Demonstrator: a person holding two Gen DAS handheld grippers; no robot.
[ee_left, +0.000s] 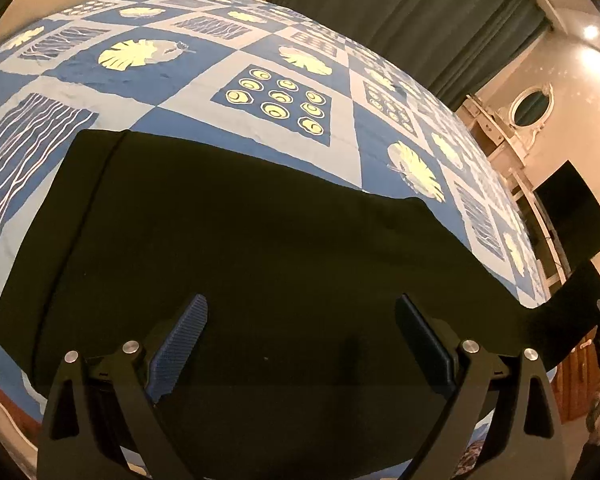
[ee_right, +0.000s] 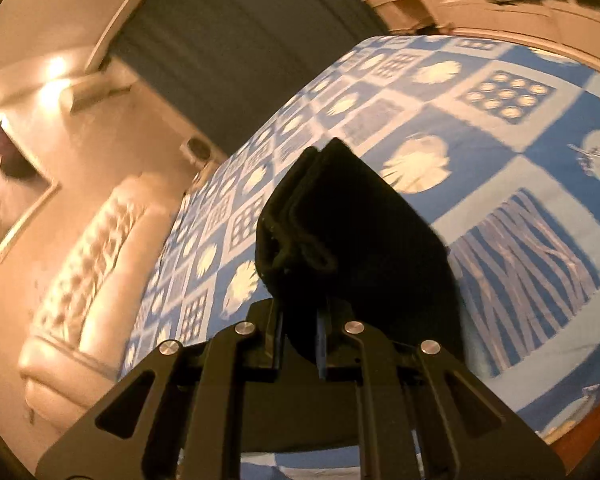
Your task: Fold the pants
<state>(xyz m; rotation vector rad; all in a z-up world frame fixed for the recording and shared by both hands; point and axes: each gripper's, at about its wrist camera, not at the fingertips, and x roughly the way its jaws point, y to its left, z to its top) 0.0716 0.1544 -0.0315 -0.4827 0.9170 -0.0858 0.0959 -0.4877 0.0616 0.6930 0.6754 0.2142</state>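
Note:
Black pants (ee_left: 236, 232) lie spread flat on the blue patterned bedspread (ee_left: 204, 80), waistband at the left. My left gripper (ee_left: 300, 320) is open, its blue-padded fingers (ee_left: 180, 352) wide apart just above the pants' near part. At the far right of the left wrist view a pant end (ee_left: 572, 304) lifts off the bed toward my right gripper. In the right wrist view my right gripper (ee_right: 300, 320) is shut on bunched layers of the black pants (ee_right: 340, 232) and holds them up over the bedspread (ee_right: 500, 128).
Dark curtains (ee_left: 420, 20) hang behind the bed. A white tufted headboard (ee_right: 92, 248) and framed picture (ee_right: 12, 192) are at the left in the right wrist view. A dark screen (ee_left: 576, 212) and white shelf stand at the right of the left wrist view.

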